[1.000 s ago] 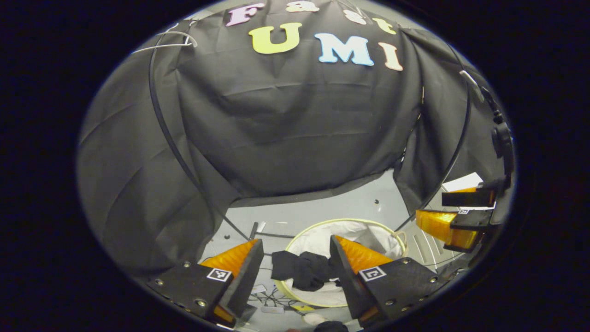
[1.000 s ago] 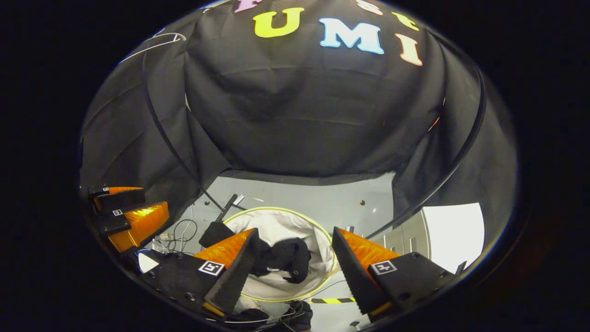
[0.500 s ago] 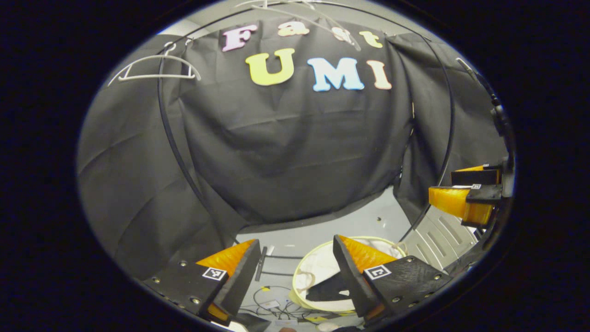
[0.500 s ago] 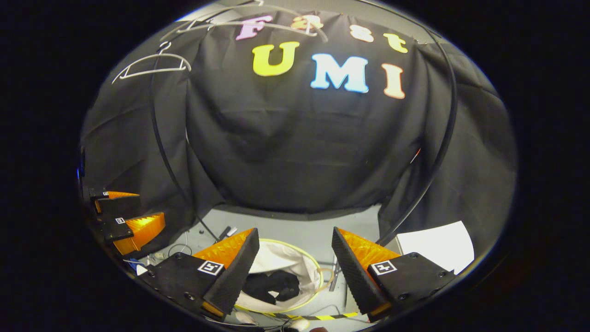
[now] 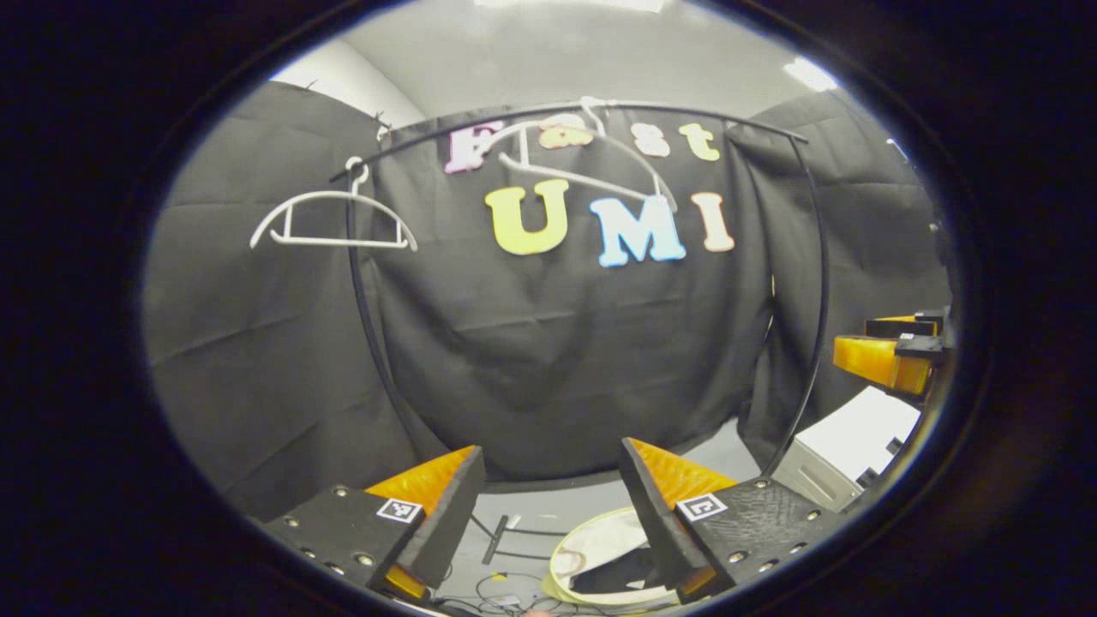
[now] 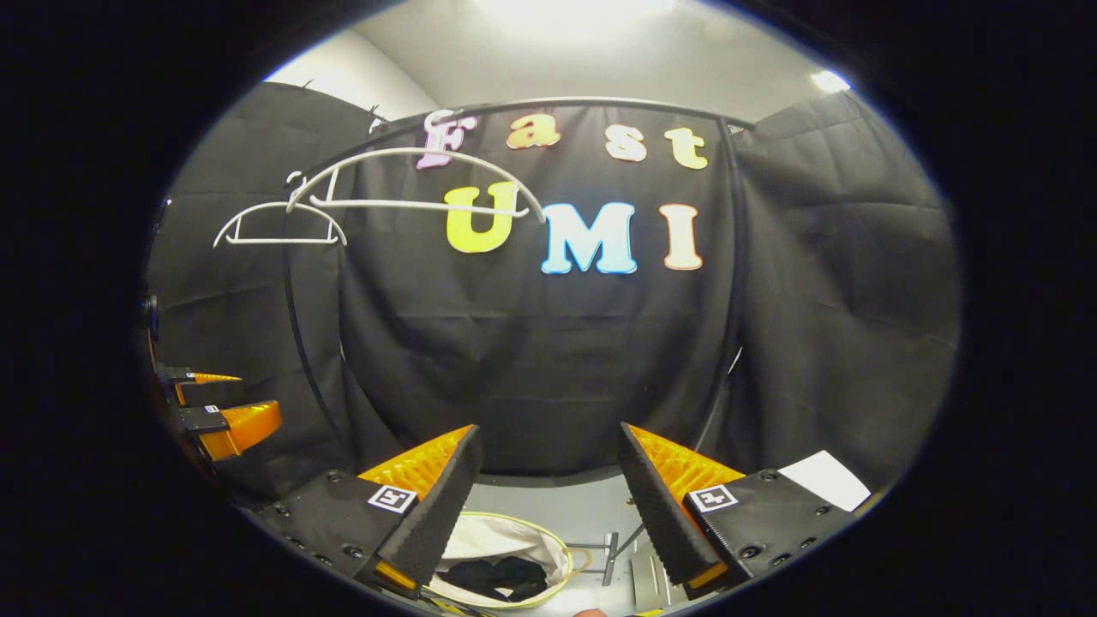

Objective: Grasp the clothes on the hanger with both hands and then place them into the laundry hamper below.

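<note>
The grey booth floor point(image 6: 557, 506) lies low in both views, with the black cloth wall behind it.

From my station, the laundry hamper point(image 6: 548, 548) is the reference. In the right gripper view it sits on the floor just below the right gripper point(image 6: 548, 480), whose fingers stand wide apart with nothing between them. Its near rim is cut off by the lower edge of the view. One dark bundle of clothes point(image 6: 501, 576) lies inside against the white liner; I cannot tell how many garments it contains.

In the left gripper view the hamper point(image 5: 600, 548) is partly hidden behind one finger of the left gripper point(image 5: 553, 497), which is likewise spread and empty. A dark patch inside it is hard to make out.

Beside the hamper, thin cables point(image 5: 506, 583) trail on the floor. To one side stands a white box point(image 5: 848, 450).

Above and behind the hamper rises a black rail frame point(image 6: 296, 343). Two white hangers hang from its top bar, both bare: hanger one point(image 6: 278, 224) and hanger two point(image 6: 411, 184).

Each gripper also appears at the edge of the other's view, well apart from the hamper.
</note>
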Tool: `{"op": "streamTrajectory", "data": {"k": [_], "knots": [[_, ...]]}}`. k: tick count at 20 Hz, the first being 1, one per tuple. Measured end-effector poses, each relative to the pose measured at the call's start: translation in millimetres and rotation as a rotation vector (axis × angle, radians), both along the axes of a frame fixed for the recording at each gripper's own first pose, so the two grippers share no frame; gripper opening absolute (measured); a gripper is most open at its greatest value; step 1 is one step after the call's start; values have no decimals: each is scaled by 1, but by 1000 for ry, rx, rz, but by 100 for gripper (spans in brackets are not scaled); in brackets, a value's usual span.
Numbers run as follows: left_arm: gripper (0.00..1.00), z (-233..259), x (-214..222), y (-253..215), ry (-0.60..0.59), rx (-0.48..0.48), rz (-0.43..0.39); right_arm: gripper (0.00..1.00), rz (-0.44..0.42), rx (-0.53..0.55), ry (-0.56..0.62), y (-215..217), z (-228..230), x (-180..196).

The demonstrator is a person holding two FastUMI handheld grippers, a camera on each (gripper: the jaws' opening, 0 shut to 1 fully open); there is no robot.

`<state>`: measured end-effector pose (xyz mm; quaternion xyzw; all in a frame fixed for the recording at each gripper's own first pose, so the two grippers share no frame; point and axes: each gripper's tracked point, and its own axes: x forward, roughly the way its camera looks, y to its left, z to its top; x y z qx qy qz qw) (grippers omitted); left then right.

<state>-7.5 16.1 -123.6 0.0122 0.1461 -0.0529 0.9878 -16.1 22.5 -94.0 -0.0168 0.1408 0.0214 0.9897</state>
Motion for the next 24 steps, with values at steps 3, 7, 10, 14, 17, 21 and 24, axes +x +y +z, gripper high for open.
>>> {"op": "streamTrajectory", "data": {"k": [3, 7, 10, 14, 17, 21, 24], "knots": [[93, 38, -14, 5, -67, -15, 17, 96, -10, 7, -52, -9, 23, -14], [93, 80, -33, 13, -157, -21, 26, 99, -18, -23, -132, -21, 51, -28], [92, 99, -43, 22, -196, -16, 41, 100, -23, -33, -183, -26, 67, -39], [92, 111, -54, 36, -223, -10, 78, 96, -29, -31, -229, -27, 79, -42], [92, 117, -64, 43, -246, -8, 92, 99, -24, -32, -249, -23, 84, -45], [92, 119, -66, 50, -252, -13, 97, 99, -15, -30, -265, -18, 88, -44], [91, 120, -67, 50, -260, -13, 96, 99, -16, -26, -266, -19, 89, -42]]}}
